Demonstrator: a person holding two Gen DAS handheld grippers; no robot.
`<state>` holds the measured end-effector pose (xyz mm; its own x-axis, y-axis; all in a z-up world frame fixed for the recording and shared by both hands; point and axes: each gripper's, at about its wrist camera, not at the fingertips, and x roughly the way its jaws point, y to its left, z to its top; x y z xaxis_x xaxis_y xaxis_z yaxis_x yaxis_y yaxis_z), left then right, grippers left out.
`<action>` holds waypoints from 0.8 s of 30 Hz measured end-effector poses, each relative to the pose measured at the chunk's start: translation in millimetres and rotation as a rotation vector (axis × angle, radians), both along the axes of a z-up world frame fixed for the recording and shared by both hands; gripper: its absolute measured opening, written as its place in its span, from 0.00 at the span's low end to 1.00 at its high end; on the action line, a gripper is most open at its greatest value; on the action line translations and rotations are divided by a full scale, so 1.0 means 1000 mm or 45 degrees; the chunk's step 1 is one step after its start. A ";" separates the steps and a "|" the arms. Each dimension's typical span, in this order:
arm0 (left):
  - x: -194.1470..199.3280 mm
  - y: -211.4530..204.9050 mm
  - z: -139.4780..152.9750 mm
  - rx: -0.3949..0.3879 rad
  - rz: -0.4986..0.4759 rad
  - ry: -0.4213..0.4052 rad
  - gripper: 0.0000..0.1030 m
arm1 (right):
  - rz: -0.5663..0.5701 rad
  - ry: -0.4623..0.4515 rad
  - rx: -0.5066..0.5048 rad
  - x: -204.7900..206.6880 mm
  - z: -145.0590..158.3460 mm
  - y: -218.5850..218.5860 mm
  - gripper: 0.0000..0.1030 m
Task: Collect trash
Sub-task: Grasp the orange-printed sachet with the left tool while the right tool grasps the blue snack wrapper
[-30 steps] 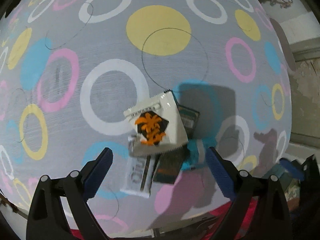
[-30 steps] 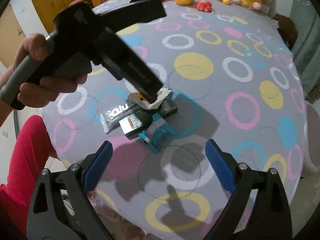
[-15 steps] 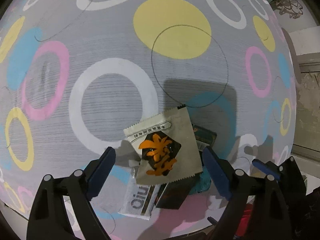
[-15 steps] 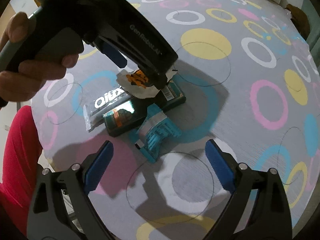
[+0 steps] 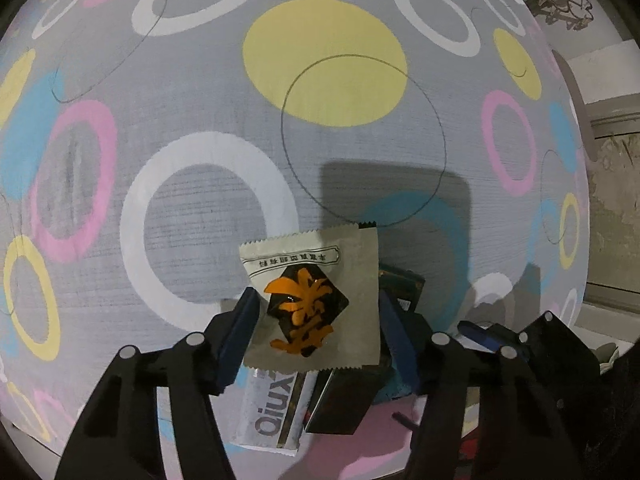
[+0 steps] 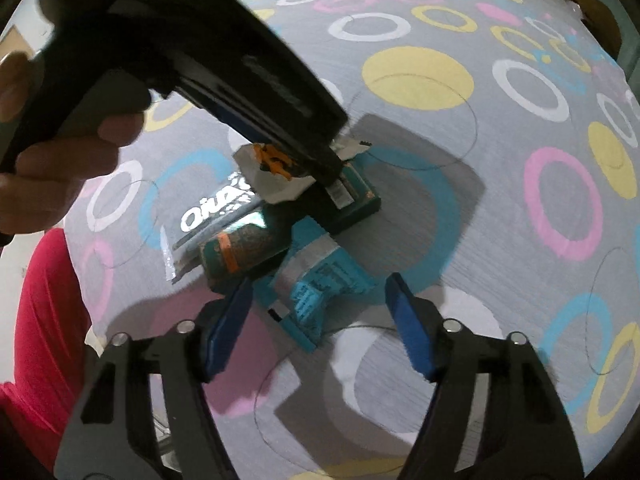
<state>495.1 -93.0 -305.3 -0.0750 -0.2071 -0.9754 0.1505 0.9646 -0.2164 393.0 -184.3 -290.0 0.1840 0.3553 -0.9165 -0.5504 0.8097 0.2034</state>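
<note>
- Left tongs stand apart, straddling the grey sachet atop the wrapper pile on the patterned bed cover; contact with either pad cannot be confirmed.
- Right tongs stand apart, empty, near the teal packet.
- Risk: a flat, thin sachet may buckle or slip on closing; the pads may also snag the white wrapper beneath.
- Hidden: the dark packet is partly covered; motion blur obscures the labels; no bin is visible.
</note>
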 end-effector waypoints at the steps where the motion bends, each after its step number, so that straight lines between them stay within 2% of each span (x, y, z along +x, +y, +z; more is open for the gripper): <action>1: 0.001 -0.002 0.000 0.005 -0.003 -0.011 0.58 | -0.005 0.004 0.000 0.003 -0.001 -0.002 0.66; 4: 0.004 -0.002 0.000 -0.016 0.001 -0.012 0.58 | -0.005 0.011 -0.008 0.003 -0.006 -0.002 0.66; 8: 0.001 0.002 -0.003 -0.056 0.013 -0.009 0.58 | -0.002 0.017 -0.031 -0.003 -0.013 0.002 0.60; 11: 0.003 0.014 -0.004 -0.087 0.028 -0.016 0.54 | -0.013 0.003 -0.034 -0.004 -0.014 0.002 0.59; 15: 0.005 0.035 -0.008 -0.174 0.084 0.003 0.39 | -0.044 0.004 -0.027 -0.003 -0.015 0.002 0.52; 16: 0.006 0.038 -0.010 -0.176 0.100 0.013 0.32 | -0.049 0.001 -0.032 -0.003 -0.015 0.002 0.48; 18: 0.005 0.044 -0.013 -0.186 0.121 0.017 0.29 | -0.058 -0.013 -0.054 -0.003 -0.016 0.002 0.41; 24: 0.003 0.049 -0.012 -0.177 0.132 0.001 0.24 | -0.098 -0.007 -0.059 -0.001 -0.015 0.002 0.40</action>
<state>498.6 -44.5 -317.2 -0.0467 -0.3468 -0.9368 0.0516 0.9357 -0.3490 391.6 -182.1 -304.8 0.2143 0.2974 -0.9304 -0.4872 0.8581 0.1621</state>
